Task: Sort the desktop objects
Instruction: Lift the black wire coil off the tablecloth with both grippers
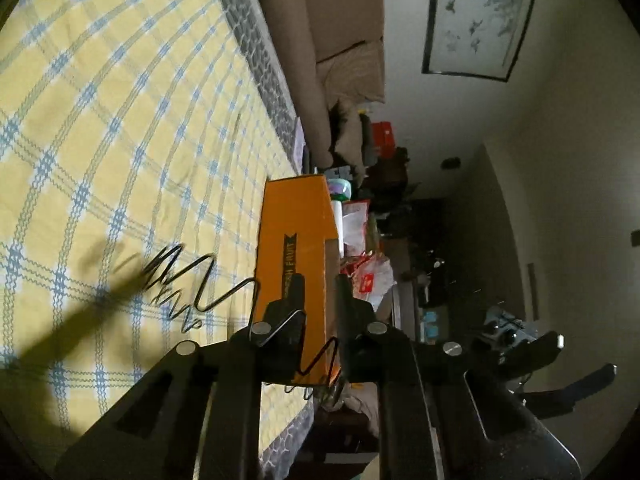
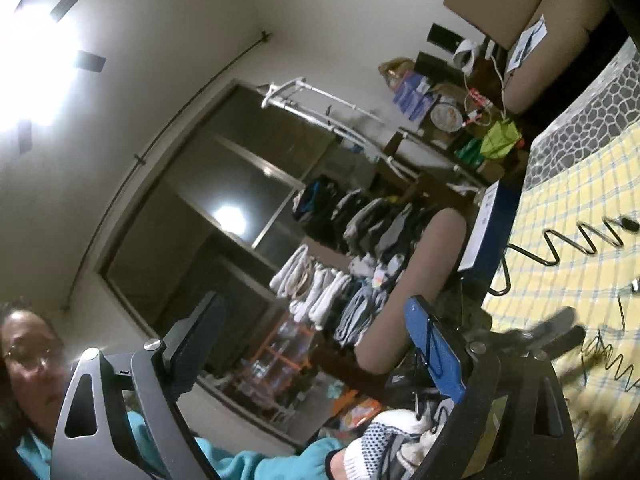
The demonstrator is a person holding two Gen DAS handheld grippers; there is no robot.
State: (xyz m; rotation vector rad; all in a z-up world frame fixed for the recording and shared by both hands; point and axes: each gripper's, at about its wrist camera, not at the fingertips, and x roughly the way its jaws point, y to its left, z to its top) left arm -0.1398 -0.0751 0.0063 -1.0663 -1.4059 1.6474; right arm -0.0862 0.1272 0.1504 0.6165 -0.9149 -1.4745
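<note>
- the orange box (image 1: 294,256) is a long carton with a black ribbon mark and the words "fresh fruit" printed along its face; one end is cut at a slant.
- it stands in a black wire rack (image 1: 188,284), a zigzag of thin rod that lies on the cloth (image 1: 100,120), near the table's edge.
- the left gripper (image 1: 316,292) is clenched on the box, one dark finger on each broad side; the rack's wire runs just beside the fingers.
- the right gripper (image 2: 312,344) hangs released, its fingers wide apart with nothing between them, and points out into the room.
- a gloved hand (image 2: 384,436) with a teal sleeve shows low in the right wrist view.
- the cloth is yellow with blue and white checks, quilted, with a grey pebble-pattern border.
- in the right wrist view the rack's wire loops show on the cloth, beside a blue box (image 2: 486,232) at the table's edge.
- beyond the table: a beige sofa (image 1: 340,40), a framed bird painting (image 1: 480,16) on a pale wall, a cluttered sideboard, a dark sliding window and a drying rack hung with socks (image 2: 328,276).
</note>
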